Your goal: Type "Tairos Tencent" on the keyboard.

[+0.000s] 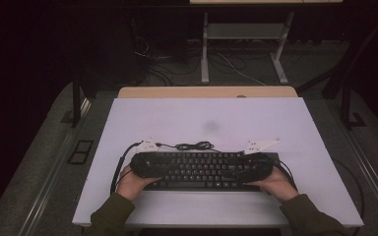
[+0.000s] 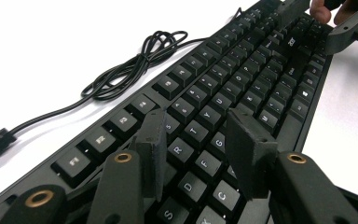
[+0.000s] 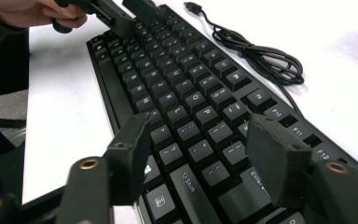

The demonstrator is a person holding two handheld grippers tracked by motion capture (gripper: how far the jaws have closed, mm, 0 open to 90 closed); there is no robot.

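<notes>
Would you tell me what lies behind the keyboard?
Behind the keyboard, its coiled cable rests on the white table. The grippers cover the keyboard's rear corners.

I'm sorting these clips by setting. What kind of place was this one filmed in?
Probably a lab or recording room, not a home. A white table stands alone among dark surroundings, loose cables run across the floor beyond it, and a person works a keyboard with hand-held grippers.
</notes>
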